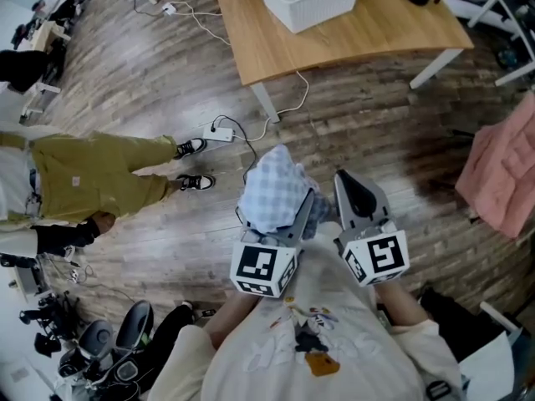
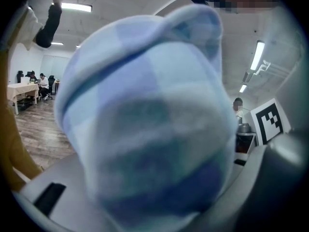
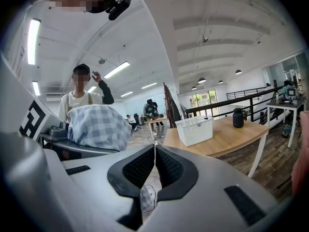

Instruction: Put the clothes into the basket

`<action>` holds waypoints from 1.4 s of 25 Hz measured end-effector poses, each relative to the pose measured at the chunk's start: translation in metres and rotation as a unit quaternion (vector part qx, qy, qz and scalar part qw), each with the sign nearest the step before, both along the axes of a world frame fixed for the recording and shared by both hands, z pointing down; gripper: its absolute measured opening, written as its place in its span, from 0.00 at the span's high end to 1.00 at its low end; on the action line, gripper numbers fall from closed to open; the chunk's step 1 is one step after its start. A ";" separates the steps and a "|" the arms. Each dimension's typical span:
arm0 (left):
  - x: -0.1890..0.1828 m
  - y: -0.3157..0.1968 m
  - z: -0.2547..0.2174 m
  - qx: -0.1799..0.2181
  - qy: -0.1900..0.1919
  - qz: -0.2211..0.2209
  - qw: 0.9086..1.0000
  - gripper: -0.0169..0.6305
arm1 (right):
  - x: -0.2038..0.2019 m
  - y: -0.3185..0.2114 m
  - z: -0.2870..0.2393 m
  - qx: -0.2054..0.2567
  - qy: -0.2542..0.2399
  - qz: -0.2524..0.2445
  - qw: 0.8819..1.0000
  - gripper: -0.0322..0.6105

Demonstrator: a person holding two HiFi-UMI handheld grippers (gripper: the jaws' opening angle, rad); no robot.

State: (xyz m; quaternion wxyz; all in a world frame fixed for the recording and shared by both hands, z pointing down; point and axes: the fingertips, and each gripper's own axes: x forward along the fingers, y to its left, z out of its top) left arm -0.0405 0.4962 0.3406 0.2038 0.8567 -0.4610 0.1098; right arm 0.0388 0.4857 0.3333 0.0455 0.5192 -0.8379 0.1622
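Cloth [image 1: 272, 192], blue-checked and bunched, seemingly gripped in left gripper [image 1: 297, 215] jaws; right gripper [image 1: 349, 186] jaws closed, empty.

Basket [image 1: 311, 12] on tbl [image 1: 380, 33], ahead.

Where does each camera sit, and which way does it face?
Head view: on the head, facing down: table, left tongs, right tongs, wearer's shirt.
Left gripper view: on the left tongs, filled by the checked cloth they grip.
Right gripper view: on the right tongs, along shut jaws toward the basket.
Head and right gripper views share cloth and basket.
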 end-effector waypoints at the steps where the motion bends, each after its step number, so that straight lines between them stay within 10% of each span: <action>1: 0.000 -0.003 0.001 -0.001 0.001 -0.001 1.000 0.59 | 0.000 -0.002 0.002 -0.002 0.001 0.000 1.000 0.91; 35: -0.065 -0.259 -0.002 -0.006 0.044 0.051 0.998 0.59 | -0.073 -0.255 -0.013 -0.002 0.032 0.039 0.999 0.91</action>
